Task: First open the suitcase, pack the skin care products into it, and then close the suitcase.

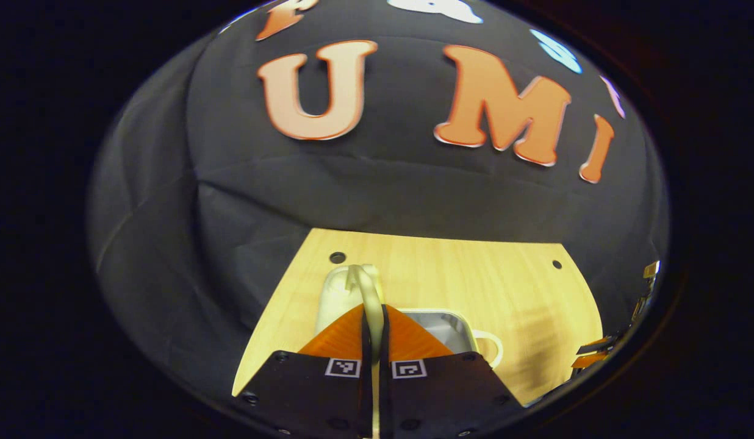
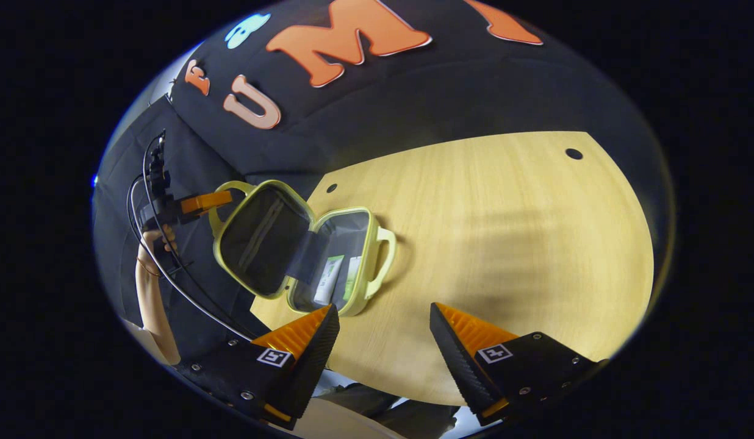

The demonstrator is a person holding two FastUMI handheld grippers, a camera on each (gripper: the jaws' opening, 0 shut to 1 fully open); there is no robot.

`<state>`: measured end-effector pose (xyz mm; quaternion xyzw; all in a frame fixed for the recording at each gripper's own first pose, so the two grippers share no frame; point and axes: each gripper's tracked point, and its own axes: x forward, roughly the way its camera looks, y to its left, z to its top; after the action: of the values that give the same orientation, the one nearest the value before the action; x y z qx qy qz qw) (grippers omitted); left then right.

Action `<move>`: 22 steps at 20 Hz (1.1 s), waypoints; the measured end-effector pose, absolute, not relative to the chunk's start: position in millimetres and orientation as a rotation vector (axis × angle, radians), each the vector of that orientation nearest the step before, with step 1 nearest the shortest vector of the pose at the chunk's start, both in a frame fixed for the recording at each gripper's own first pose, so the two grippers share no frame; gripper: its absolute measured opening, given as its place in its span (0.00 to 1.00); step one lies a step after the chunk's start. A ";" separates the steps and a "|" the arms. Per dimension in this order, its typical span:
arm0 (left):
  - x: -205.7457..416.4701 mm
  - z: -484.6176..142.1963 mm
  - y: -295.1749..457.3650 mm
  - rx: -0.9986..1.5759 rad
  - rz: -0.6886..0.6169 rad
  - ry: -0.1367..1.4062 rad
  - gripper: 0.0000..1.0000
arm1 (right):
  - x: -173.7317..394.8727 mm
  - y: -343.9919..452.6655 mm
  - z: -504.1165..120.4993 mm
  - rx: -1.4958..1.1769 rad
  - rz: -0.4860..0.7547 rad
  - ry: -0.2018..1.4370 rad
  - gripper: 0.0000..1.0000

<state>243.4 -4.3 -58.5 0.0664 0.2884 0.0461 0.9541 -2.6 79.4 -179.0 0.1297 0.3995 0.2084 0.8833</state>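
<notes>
A small pale yellow-green suitcase [image 2: 371,244] lies open at the table's left corner. Its lid [image 2: 261,238] is swung up over the edge. Two white-and-green tubes [image 2: 328,280] lie in the base. In the right gripper view my left gripper [image 2: 221,198] is at the lid's handle, with a hand [image 2: 154,244] behind it. In the left gripper view my left gripper [image 1: 374,317] is shut on that thin handle [image 1: 368,286], and the base [image 1: 444,323] shows below. My right gripper [image 2: 383,323] stands open above the table's near edge, just in front of the case, holding nothing.
The light wooden table [image 2: 505,231] stretches to the right of the case, with small round holes near its far corners [image 2: 573,153]. Black cloth walls close in the back and left. Cables [image 2: 169,274] hang by the left hand.
</notes>
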 end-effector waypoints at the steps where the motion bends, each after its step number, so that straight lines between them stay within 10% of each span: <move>1: 249.0 -65.7 -26.3 0.135 0.060 0.596 0.04 | -8.7 69.9 -182.0 0.277 0.420 0.838 0.95; 12: 283.7 -209.7 -188.7 0.286 -0.224 0.802 0.05 | -19.1 25.8 -198.5 0.338 0.301 0.830 0.95; 22: 331.4 -283.9 -230.4 0.373 -0.213 0.921 0.05 | -21.8 22.3 -206.4 0.363 0.250 0.835 0.95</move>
<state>331.4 -230.4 -283.9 0.1784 0.4407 -0.1022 0.8738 -21.8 22.3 -206.4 0.1746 0.4023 0.1203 0.8906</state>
